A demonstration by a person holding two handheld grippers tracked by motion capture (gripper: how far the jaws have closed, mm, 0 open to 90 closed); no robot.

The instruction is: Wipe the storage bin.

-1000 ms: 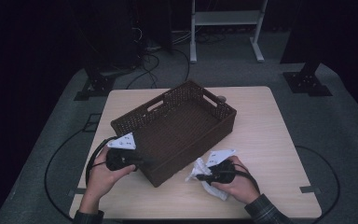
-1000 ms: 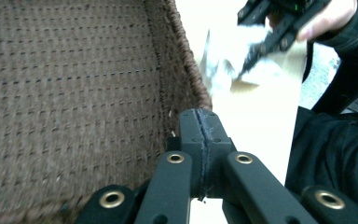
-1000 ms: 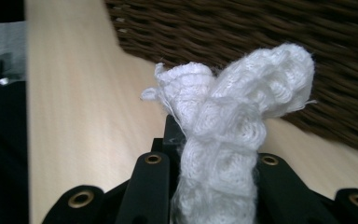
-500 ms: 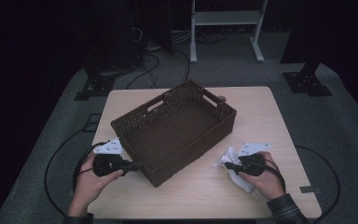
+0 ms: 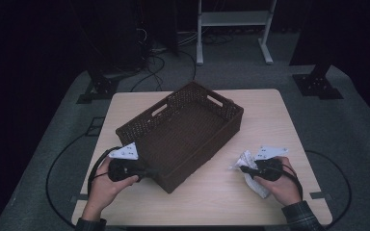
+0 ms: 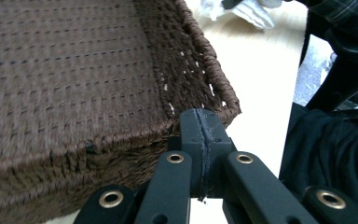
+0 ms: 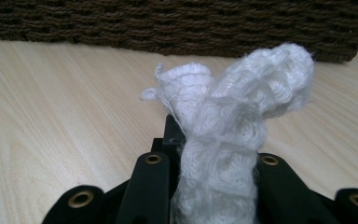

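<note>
Gripping: your right gripper (image 7: 200, 140) has its jaws clamped on the white cloth (image 7: 233, 135), bunched between them.
Left gripper (image 6: 200, 135): jaws clenched together at the woven basket (image 5: 183, 132) corner.
Worktop (image 5: 265, 110): pale wood; dark room around you.

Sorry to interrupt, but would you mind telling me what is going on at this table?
A person works with a tool in each hand. The left tool is shut at the near corner of the brown woven basket; whether it pinches the rim is unclear. The right tool is clamped on a white knitted cloth, just outside the basket above the wooden table.
</note>
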